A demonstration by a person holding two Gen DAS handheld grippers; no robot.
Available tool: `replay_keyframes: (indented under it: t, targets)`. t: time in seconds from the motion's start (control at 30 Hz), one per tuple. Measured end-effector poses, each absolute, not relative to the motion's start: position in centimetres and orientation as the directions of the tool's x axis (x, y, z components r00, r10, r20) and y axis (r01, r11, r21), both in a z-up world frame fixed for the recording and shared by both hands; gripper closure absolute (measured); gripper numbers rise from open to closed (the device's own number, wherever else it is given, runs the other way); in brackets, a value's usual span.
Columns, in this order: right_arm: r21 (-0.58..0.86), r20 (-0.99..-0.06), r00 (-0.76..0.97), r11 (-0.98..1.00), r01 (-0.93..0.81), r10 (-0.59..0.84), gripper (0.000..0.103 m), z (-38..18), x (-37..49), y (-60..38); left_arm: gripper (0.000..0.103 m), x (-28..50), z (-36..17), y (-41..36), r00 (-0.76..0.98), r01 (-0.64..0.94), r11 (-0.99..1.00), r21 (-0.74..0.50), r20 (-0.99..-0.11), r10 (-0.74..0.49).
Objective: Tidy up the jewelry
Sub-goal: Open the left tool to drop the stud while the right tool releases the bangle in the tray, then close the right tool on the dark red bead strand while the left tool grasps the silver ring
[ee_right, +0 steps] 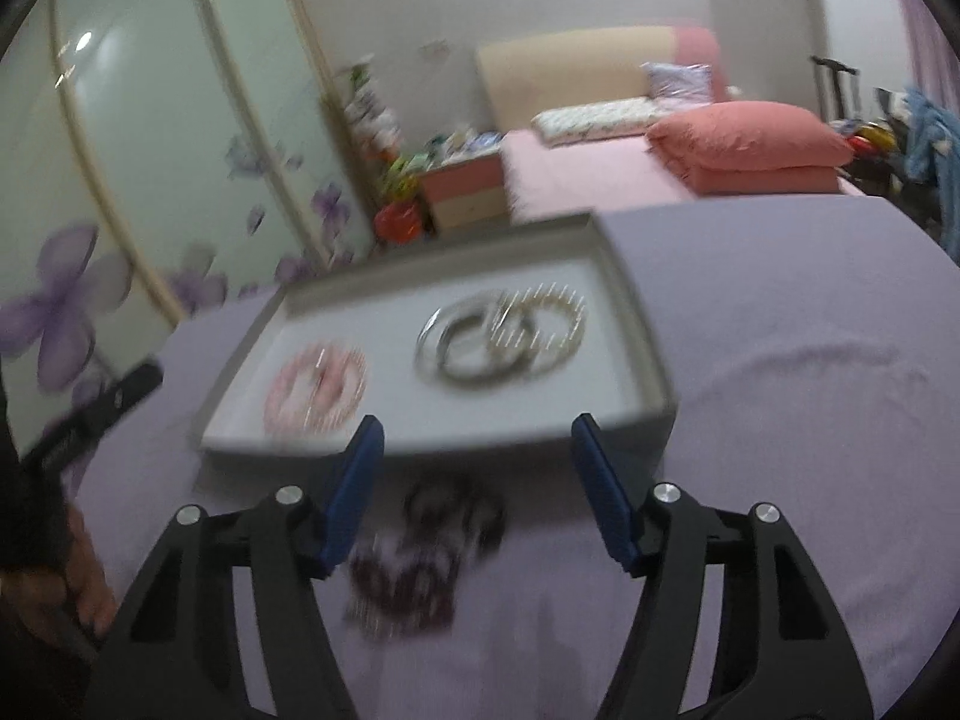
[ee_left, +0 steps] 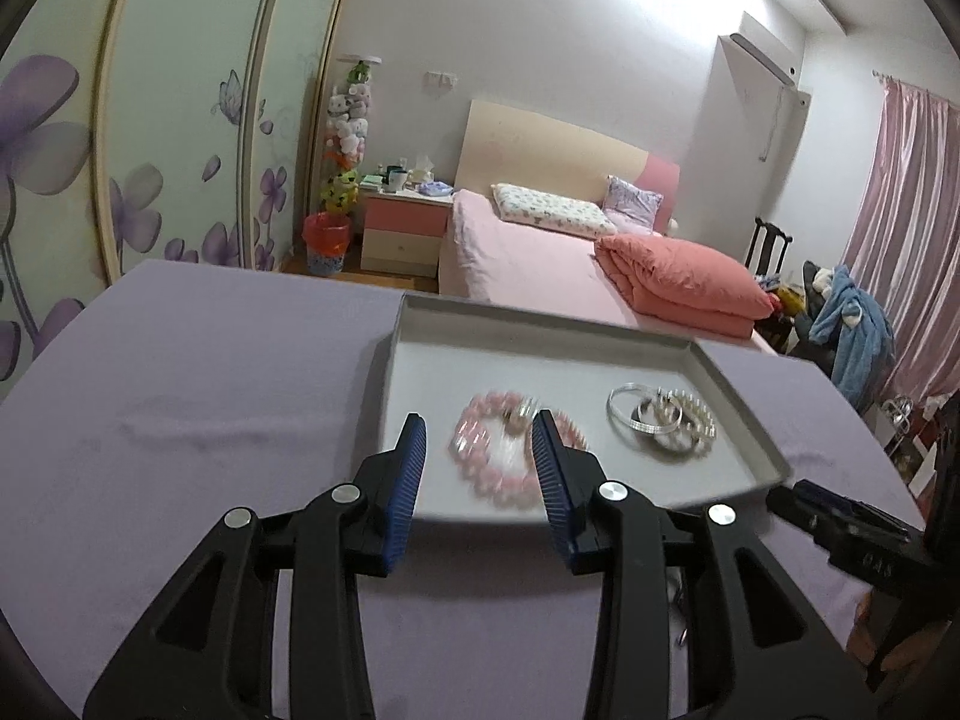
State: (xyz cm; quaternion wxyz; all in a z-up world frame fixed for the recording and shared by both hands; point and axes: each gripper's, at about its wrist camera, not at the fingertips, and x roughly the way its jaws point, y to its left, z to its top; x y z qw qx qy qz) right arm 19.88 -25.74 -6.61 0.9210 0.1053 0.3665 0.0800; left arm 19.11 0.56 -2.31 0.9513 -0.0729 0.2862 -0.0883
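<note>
A pink beaded bracelet [ee_left: 501, 450] is seen inside the shallow grey rectangular tray [ee_left: 744, 468], beyond the empty, parted left hand-held gripper [ee_left: 480, 450]; the right hand-held gripper [ee_right: 477, 450] is held wide before the tray, over dark beaded jewelry [ee_right: 420, 558].

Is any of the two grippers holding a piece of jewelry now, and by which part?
Nothing is held. The left gripper stands open above the pink bracelet; the right gripper is open above dark jewelry.
</note>
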Motion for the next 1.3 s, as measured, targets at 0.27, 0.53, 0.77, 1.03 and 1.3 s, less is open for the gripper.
replay_keyframes:
  t: [0.27, 0.53, 0.77, 1.03, 1.3]
  targets:
    - [0.137, -0.745, 0.625, 0.971, -0.198, 0.233, 0.043, -8.8, 18.0, -21.2, 0.064, 18.2, -3.4, 1.8, 0.804, 0.096, 0.982, -0.161, -0.569, -0.172]
    - [0.054, -0.789, 0.590, 0.975, -0.214, 0.173, 0.048, -9.7, 18.7, -19.6, 0.064, 17.3, -4.0, 2.1, 0.799, 0.087, 0.983, -0.159, -0.578, -0.164]
    - [0.026, -0.790, 0.590, 0.970, -0.243, 0.169, 0.087, -9.5, 17.7, -20.4, 0.064, 17.3, -4.3, 1.6, 0.787, 0.105, 0.981, -0.163, -0.589, -0.183]
    - [-0.010, -0.786, 0.611, 0.987, -0.158, 0.090, 0.088, -9.6, 15.9, -23.4, 0.064, 17.3, -4.9, -2.2, 0.734, 0.218, 0.965, -0.146, -0.628, -0.261]
    - [0.026, -0.782, 0.623, 0.999, 0.028, 0.003, 0.089, -9.7, 16.6, -28.1, 0.064, 16.4, -6.8, -8.3, 0.622, 0.366, 0.923, -0.120, -0.706, -0.338]
